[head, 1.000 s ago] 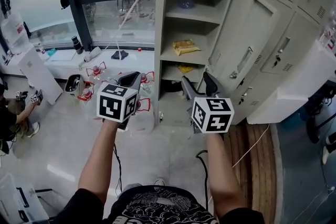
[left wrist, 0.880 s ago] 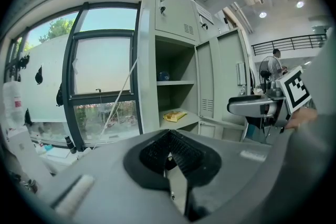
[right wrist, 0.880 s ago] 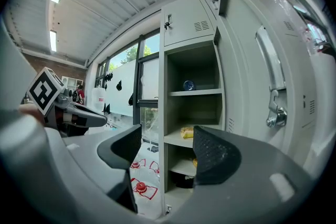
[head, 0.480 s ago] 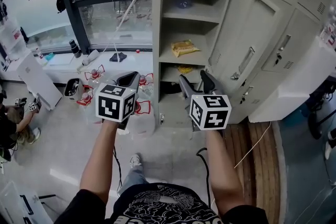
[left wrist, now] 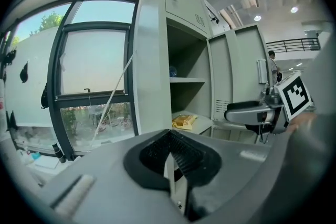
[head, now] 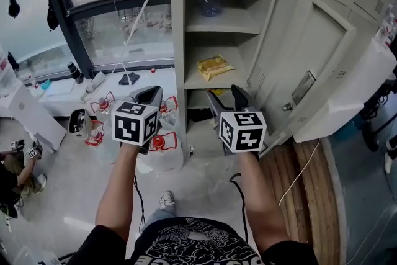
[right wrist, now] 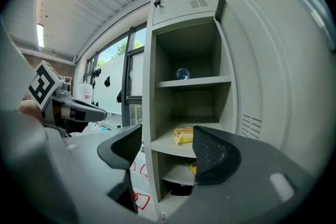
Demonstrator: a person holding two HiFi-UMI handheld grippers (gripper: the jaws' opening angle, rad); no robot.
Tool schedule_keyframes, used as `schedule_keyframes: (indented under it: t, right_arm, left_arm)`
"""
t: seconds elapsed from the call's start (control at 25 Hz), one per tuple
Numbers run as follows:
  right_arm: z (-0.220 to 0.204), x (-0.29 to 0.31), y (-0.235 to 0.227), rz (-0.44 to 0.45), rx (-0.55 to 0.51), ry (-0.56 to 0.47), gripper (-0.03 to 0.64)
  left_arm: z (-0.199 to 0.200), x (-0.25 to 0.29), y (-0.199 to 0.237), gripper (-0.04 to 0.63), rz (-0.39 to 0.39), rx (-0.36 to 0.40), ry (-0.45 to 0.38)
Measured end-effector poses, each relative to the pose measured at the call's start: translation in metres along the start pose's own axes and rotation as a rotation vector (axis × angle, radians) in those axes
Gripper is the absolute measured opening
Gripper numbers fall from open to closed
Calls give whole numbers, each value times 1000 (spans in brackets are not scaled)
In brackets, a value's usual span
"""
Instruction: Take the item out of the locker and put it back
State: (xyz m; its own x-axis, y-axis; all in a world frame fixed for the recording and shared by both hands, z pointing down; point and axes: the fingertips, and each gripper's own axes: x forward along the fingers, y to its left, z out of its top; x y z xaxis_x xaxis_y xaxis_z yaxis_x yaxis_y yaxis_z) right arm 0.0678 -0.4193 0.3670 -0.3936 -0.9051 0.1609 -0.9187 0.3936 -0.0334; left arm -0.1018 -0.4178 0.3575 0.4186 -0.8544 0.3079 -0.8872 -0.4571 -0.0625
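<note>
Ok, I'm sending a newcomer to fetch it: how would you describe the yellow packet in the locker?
Find the open grey locker beside the window. The packet lies on its second shelf down, below the bluish round thing and above a half-hidden yellow item.

The left tool (left wrist: 170, 147) has its jaws pressed together with nothing between them; beyond stands the open locker (left wrist: 152, 60), a yellow packet (left wrist: 184, 121) lying on its middle shelf, a small blue object (left wrist: 173, 71) on the shelf above; the right tool (left wrist: 239, 112) hovers before the locker door (left wrist: 244, 71); a window (left wrist: 94, 81) fills the left.
</note>
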Motion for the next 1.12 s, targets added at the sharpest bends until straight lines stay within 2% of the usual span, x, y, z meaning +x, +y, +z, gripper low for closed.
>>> schedule_keyframes:
  t: [0.48,1.12]
  right_arm:
    - [-14,78,-12,-123,47,46,304]
    - [-41,132,-29,-286,130,79,281]
  left_arm:
    - [4,59,44,1,-124,45,26]
    - [-6,94,61,1,-278,123,58]
